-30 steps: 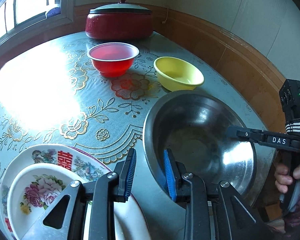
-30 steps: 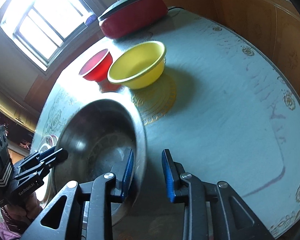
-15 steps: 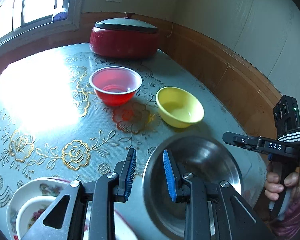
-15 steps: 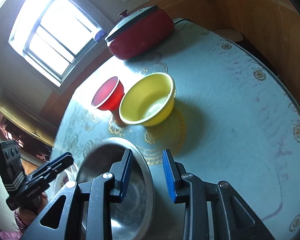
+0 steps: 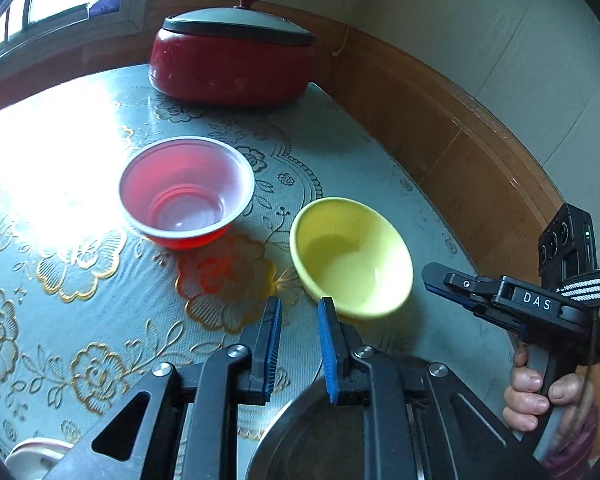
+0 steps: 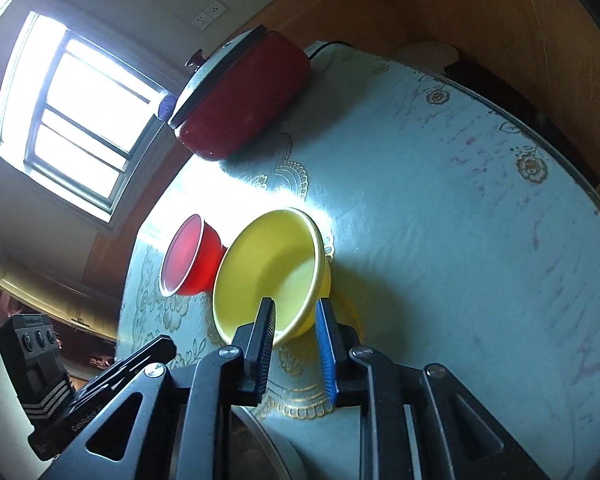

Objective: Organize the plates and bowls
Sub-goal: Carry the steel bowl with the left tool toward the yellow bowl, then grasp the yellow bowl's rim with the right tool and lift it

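Note:
A yellow bowl (image 5: 352, 256) and a red plastic bowl (image 5: 186, 192) stand side by side on the table. My left gripper (image 5: 298, 320) is open and empty, just short of the yellow bowl's near left rim. My right gripper (image 6: 294, 318) is open, its fingers on either side of the yellow bowl's (image 6: 276, 272) near rim, not closed on it. The right gripper also shows in the left wrist view (image 5: 452, 284). A steel bowl (image 5: 320, 440) lies under the left gripper. The red bowl (image 6: 188, 260) sits beyond the yellow one.
A red lidded pot (image 5: 232, 64) stands at the table's far edge by the window. A wooden wall panel (image 5: 460, 140) runs along the right. The rim of a white floral plate (image 5: 36, 456) shows at the bottom left. The table (image 6: 460, 220) has a patterned cloth.
Both grippers have moved forward off the steel bowl toward the yellow bowl. The right gripper now straddles the yellow bowl's rim. The plates have slid almost out of the left view.

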Motion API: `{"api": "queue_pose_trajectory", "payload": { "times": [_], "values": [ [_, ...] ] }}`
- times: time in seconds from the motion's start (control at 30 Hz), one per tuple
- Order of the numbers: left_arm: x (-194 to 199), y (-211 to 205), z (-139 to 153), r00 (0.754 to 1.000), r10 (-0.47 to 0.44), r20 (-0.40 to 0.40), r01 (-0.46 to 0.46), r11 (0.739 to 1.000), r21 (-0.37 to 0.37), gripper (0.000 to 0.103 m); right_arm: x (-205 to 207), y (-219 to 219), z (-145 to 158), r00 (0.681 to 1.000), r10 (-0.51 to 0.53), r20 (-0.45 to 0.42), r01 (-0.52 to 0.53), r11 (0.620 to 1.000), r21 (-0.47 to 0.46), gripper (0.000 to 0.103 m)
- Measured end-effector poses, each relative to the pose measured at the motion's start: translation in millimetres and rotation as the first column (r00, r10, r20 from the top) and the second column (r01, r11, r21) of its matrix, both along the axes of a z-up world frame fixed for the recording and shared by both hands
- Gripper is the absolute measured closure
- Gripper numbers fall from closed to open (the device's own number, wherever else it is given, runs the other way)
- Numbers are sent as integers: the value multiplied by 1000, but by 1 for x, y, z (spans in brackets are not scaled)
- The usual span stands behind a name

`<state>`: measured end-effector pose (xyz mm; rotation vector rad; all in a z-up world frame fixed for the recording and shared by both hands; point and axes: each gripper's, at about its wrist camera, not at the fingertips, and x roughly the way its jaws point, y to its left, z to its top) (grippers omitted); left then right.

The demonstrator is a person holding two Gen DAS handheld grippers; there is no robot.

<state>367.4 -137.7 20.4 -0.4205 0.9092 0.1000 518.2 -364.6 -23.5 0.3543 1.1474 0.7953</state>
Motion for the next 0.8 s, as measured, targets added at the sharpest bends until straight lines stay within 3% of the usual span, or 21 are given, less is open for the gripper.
{"api": "queue_pose_trajectory", "payload": {
  "times": [0.23, 0.37, 0.43, 0.5, 0.6, 0.8],
  "values": [
    [35, 4, -9, 999, -13, -30, 12, 999, -39, 84, 18, 12, -8, 1000, -3, -15, 3, 1000, -24, 82],
    [48, 1, -19, 998, -26, -58, 24, 999, -38, 84, 17, 19, -13, 1000, 2, 12, -1, 997, -77, 94],
    [53, -2, -22, 997, -37, -66, 35, 999, -32, 85, 15, 21, -14, 1000, 14, 21, -12, 997, -81, 94],
    [55, -3, -23, 997, -39, -67, 38, 999, -11, 88, 13, 21, -12, 999, 17, 37, -14, 996, -85, 94],
    [53, -4, -21, 997, -45, -56, 43, 998, -37, 89, 15, 19, -13, 1000, 10, 30, -8, 997, -82, 94],
    [39, -10, -17, 998, -53, -31, 54, 999, 8, 89, 12, 16, -12, 1000, 3, 23, -2, 998, -66, 94]
  ]
}}
